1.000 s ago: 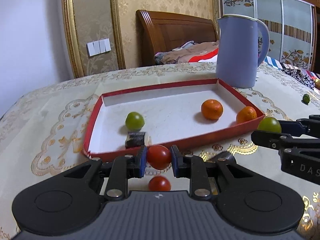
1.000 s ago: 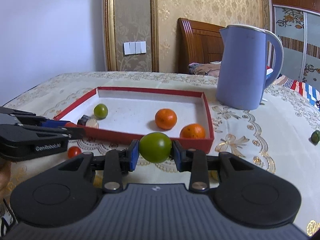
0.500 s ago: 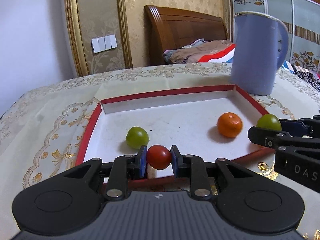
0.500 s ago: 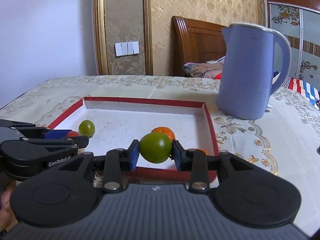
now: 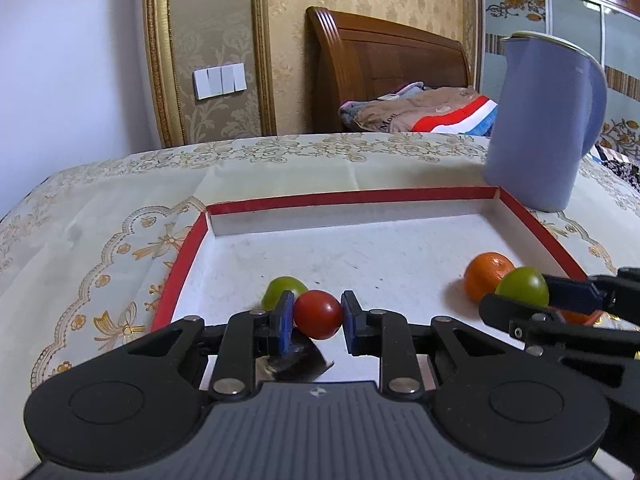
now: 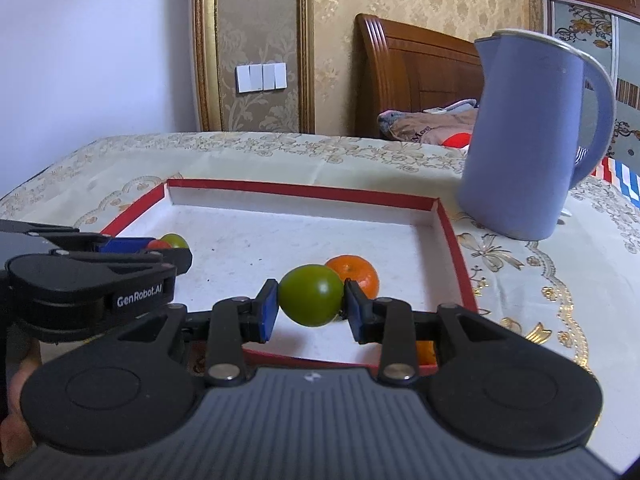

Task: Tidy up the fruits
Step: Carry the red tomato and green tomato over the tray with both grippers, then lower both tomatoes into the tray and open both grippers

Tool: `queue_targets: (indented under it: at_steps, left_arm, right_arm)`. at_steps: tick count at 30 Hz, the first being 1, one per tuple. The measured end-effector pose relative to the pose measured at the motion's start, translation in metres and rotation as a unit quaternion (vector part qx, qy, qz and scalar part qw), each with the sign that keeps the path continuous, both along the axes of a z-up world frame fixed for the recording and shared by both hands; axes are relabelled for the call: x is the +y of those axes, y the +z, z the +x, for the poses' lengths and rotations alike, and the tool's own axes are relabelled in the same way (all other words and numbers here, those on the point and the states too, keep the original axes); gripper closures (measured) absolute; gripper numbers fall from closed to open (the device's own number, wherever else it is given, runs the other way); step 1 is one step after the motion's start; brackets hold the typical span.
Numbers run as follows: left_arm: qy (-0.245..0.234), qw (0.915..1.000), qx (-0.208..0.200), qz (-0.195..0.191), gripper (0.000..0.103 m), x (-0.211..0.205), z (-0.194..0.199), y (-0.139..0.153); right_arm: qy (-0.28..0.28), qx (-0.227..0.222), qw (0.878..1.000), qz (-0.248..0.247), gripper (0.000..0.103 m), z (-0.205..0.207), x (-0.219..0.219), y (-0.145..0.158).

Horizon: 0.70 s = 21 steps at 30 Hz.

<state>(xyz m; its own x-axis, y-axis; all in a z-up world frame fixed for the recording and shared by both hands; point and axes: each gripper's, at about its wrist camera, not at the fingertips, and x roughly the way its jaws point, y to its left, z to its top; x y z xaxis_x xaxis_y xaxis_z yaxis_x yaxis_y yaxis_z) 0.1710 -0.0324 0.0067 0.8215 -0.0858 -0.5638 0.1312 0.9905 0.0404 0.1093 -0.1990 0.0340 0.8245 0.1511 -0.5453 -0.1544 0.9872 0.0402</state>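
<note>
My left gripper [image 5: 317, 315] is shut on a red tomato [image 5: 318, 314] and holds it over the near left part of the red-rimmed white tray [image 5: 328, 200]. A small green fruit [image 5: 280, 288] lies in the tray just behind it. My right gripper [image 6: 311, 301] is shut on a green tomato [image 6: 311, 300] over the tray's near right part [image 6: 456, 248]. An orange [image 6: 358, 270] lies in the tray behind it, and a second orange [image 6: 425, 351] shows under the right finger. The right gripper with its green tomato [image 5: 522, 289] shows in the left wrist view beside the orange [image 5: 486, 276].
A tall blue kettle [image 5: 548, 120] stands on the cream tablecloth [image 5: 100, 216] just beyond the tray's far right corner. A dark small object [image 5: 296, 356] lies in the tray under my left gripper. A wooden headboard and bedding are behind the table.
Both grippers have moved forward from in front of the tray's near rim to over the tray, each still holding its fruit. The red tomato left on the cloth has dropped out of view.
</note>
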Motion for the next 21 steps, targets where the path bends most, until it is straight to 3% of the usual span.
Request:
queue_targets:
  at_steps: [12, 21]
  left_arm:
    - [0.040, 0.9990, -0.017, 0.012, 0.079, 0.008, 0.027, -0.002]
    - [0.056, 0.9963, -0.043, 0.049, 0.079, 0.004, 0.033, -0.004]
  right_arm:
    - [0.000, 0.027, 1.000, 0.003, 0.070, 0.036, 0.013, -0.007]
    - [-0.017, 0.019, 0.999, -0.035, 0.070, 0.059, 0.027, -0.013]
